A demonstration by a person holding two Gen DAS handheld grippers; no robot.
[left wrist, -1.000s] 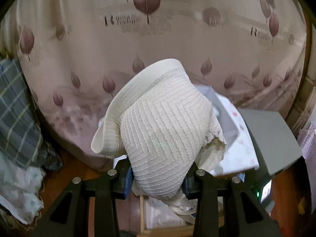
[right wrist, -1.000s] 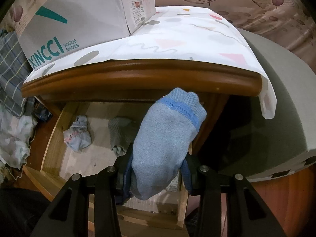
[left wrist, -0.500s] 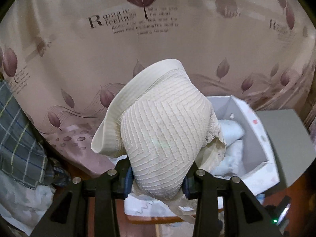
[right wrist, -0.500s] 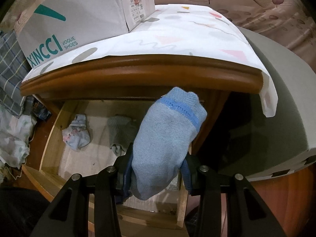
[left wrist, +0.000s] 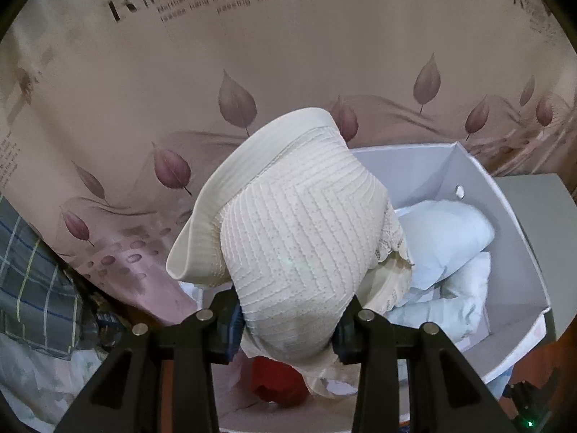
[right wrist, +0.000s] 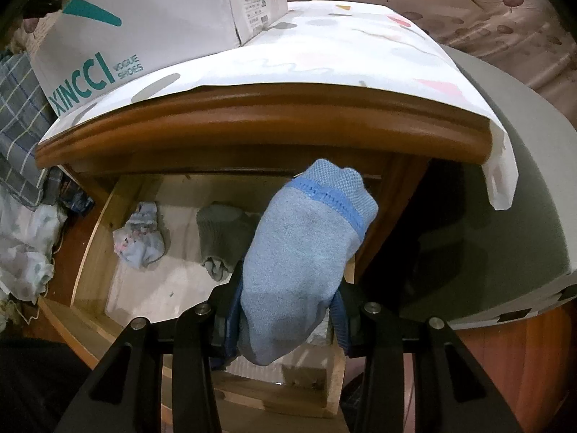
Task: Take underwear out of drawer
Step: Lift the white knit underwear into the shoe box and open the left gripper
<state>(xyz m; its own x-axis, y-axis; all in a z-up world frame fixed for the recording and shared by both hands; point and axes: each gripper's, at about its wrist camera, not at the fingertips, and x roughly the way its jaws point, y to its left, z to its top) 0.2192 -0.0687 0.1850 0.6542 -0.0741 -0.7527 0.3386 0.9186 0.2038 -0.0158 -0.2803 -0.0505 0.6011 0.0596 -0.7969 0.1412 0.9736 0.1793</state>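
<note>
Left gripper [left wrist: 288, 319]: clamped on cream ribbed underwear [left wrist: 295, 238], held just above the white box [left wrist: 512, 216].
White box: light blue garments [left wrist: 447, 238] inside.
Right gripper [right wrist: 288, 315]: clamped on light blue underwear [right wrist: 306, 252], raised over the open drawer [right wrist: 90, 252].
Drawer: patterned piece [right wrist: 139, 234] left, grey piece [right wrist: 223, 231] beside it.

Close downward views from both tongs

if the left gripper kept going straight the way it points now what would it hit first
Probably the open white box holding pale blue garments; the cream underwear held by the left gripper hides the exact line.
</note>
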